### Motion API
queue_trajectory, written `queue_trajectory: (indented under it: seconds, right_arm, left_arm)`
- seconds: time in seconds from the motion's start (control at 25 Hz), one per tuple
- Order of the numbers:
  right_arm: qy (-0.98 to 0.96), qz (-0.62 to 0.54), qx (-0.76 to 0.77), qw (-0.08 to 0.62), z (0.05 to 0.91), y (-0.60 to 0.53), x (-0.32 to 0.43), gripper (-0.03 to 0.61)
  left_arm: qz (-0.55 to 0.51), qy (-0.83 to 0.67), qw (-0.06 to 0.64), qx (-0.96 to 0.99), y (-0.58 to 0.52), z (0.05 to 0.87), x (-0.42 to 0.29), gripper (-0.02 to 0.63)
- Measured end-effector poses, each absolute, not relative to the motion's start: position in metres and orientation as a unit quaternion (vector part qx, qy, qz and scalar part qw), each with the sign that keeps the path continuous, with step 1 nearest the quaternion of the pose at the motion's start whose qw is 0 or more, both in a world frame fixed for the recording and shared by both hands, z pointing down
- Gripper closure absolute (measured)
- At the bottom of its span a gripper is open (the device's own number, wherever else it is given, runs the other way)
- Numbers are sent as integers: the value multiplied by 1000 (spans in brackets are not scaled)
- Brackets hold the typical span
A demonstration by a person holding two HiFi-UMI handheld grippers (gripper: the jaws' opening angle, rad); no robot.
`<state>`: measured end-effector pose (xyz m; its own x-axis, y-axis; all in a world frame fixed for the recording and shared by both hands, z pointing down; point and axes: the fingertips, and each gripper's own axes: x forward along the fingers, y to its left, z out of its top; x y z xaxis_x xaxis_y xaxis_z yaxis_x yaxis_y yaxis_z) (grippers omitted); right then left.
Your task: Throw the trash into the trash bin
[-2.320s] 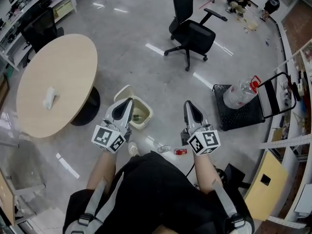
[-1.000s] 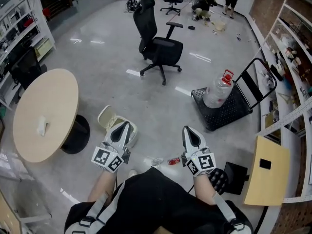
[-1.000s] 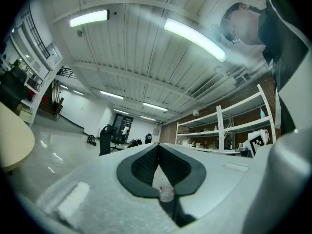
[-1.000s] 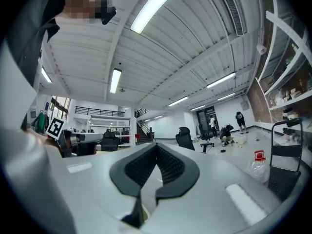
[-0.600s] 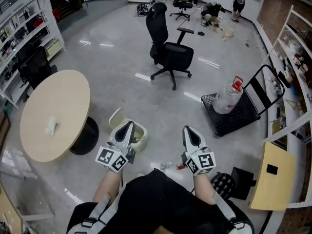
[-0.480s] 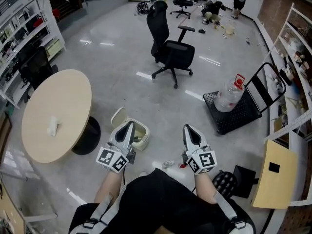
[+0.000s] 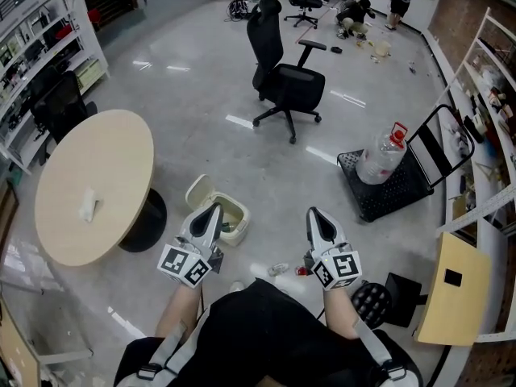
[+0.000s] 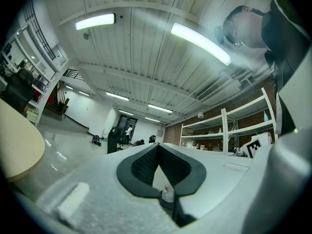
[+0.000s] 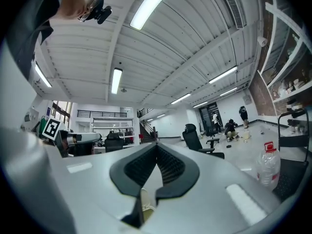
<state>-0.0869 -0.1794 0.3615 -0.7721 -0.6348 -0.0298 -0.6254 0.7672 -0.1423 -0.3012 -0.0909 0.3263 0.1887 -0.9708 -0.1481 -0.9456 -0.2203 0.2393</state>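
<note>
No words, numbers or brands are legible; the left gripper point(image 7: 215, 207) and right gripper point(image 7: 312, 211) cubes bear only square markers.

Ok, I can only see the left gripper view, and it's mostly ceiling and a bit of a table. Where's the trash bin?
Observer: In the head view the trash bin stands on the floor right by the left gripper, with its lid flipped open.
Operator: Is there any trash to grab?
Observer: Yes. A clear crumpled piece and a small red piece lie on the floor between the two grippers.
Operator: Is the other gripper holding something?
Observer: No. The right gripper is shut with nothing in it, off to the right of the bin.
</note>
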Motion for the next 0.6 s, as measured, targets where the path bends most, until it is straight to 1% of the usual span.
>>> queue_trajectory:
  seconds: [0.6]
  right_arm:
    - [941, -71, -328, 41, 362, -182, -85, 572]
  left_arm:
    - [-128, -638, 35, 759, -83, 326, -307, 614]
